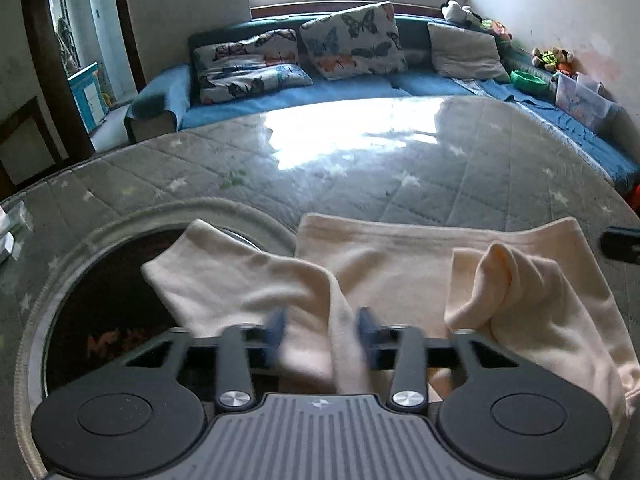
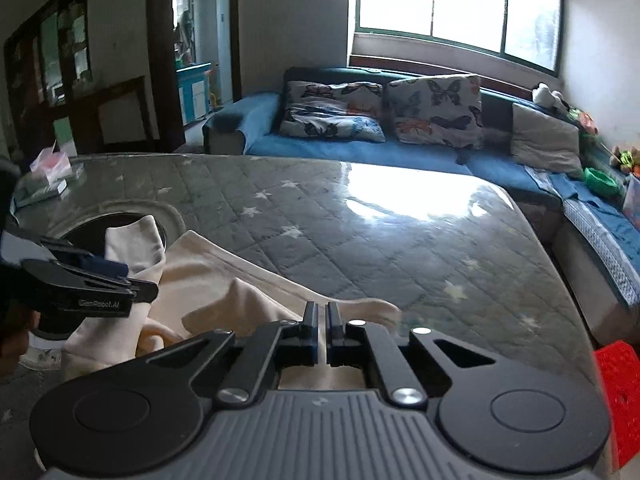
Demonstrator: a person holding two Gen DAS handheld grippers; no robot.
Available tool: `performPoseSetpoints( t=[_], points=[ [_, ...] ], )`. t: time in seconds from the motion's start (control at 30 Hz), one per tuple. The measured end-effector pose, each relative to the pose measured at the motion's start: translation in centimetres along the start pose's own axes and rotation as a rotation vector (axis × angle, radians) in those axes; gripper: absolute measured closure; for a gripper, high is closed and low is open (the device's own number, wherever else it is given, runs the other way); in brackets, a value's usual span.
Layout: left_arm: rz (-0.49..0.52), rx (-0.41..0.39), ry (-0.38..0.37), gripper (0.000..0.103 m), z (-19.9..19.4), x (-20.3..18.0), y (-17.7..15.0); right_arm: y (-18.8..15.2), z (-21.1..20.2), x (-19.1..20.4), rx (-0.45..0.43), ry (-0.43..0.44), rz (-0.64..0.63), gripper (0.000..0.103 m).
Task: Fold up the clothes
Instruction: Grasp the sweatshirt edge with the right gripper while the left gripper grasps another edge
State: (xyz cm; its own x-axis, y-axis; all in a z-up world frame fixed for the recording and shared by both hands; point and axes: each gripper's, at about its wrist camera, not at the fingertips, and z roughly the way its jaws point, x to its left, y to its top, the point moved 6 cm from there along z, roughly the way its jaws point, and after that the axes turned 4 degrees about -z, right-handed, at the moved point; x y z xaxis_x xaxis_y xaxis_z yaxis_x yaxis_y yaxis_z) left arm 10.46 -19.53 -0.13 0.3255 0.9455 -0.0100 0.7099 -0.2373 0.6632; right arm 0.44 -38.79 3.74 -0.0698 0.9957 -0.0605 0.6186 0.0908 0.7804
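A cream garment [image 1: 400,264] lies on the near edge of a glass-topped table over a grey quilted starred cover [image 1: 360,184]. My left gripper [image 1: 322,332] has its blue fingers apart, with a sleeve fold of the garment between them; the cloth is blurred there. The raised sleeve end [image 1: 224,268] hangs over a dark round opening. My right gripper [image 2: 322,320] has its jaws nearly together, a thin slit between them, with the garment [image 2: 240,280] under and behind them; nothing clearly pinched. The left gripper [image 2: 108,276] shows at the left in the right wrist view.
A dark round opening [image 1: 112,292] is set in the table at near left. A blue sofa [image 1: 320,92] with butterfly cushions stands beyond the table. Boxes and tissue [image 2: 48,176] sit at the table's far left. A red perforated object [image 2: 620,384] is at right.
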Motion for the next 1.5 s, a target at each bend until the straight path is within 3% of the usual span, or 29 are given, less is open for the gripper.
performPoseSetpoints(
  t=[0.07, 0.13, 0.27, 0.43, 0.53, 0.6, 0.67, 0.77, 0.97, 1.1, 1.3, 1.37, 1.5],
  points=[
    [-0.011, -0.012, -0.002, 0.094, -0.6, 0.4, -0.1, -0.1, -0.5, -0.1, -0.005, 0.006, -0.004, 0.096],
    [-0.023, -0.026, -0.004, 0.097, -1.3, 0.8, -0.3, 0.0, -0.6, 0.4, -0.001, 0.019, -0.04, 0.091],
    [-0.047, -0.053, -0.006, 0.099, -2.6, 1.6, -0.5, 0.3, 0.5, 2.1, -0.001, 0.059, -0.084, 0.059],
    [-0.078, -0.087, -0.009, 0.099, -4.3, 2.6, -0.8, 0.7, 3.5, 4.4, 0.015, 0.08, -0.155, 0.051],
    [-0.11, -0.103, -0.011, 0.1, -5.5, 3.7, -1.2, 0.5, 5.4, 5.1, 0.036, 0.067, -0.183, 0.051],
    [-0.125, -0.113, 0.002, 0.1, -6.4, 4.4, -1.7, 0.1, 6.3, 5.1, 0.057, 0.07, -0.18, 0.057],
    [-0.139, -0.118, 0.009, 0.1, -7.2, 5.0, -2.3, -0.1, 6.2, 4.8, 0.059, 0.065, -0.16, 0.083],
    [-0.153, -0.127, 0.024, 0.1, -8.3, 5.9, -3.3, -0.1, 4.7, 3.9, 0.027, 0.048, -0.116, 0.1],
    [-0.17, -0.123, 0.04, 0.1, -9.9, 7.0, -5.5, 0.1, -1.9, 0.6, -0.095, -0.042, -0.037, 0.101],
    [-0.187, -0.121, 0.036, 0.1, -10.8, 7.4, -6.8, -0.5, -4.5, -1.0, -0.101, -0.056, -0.003, 0.101],
    [-0.2, -0.084, 0.05, 0.1, -10.8, 7.8, -9.1, -0.6, -3.0, 1.0, -0.063, 0.007, -0.06, 0.082],
    [-0.214, -0.075, 0.055, 0.1, -10.9, 8.1, -9.6, -0.3, -1.4, 2.2, -0.046, 0.024, -0.081, 0.068],
    [-0.243, -0.065, 0.062, 0.1, -11.0, 8.8, -10.3, 0.3, 2.1, 4.7, -0.021, 0.055, -0.142, 0.06]
  ],
)
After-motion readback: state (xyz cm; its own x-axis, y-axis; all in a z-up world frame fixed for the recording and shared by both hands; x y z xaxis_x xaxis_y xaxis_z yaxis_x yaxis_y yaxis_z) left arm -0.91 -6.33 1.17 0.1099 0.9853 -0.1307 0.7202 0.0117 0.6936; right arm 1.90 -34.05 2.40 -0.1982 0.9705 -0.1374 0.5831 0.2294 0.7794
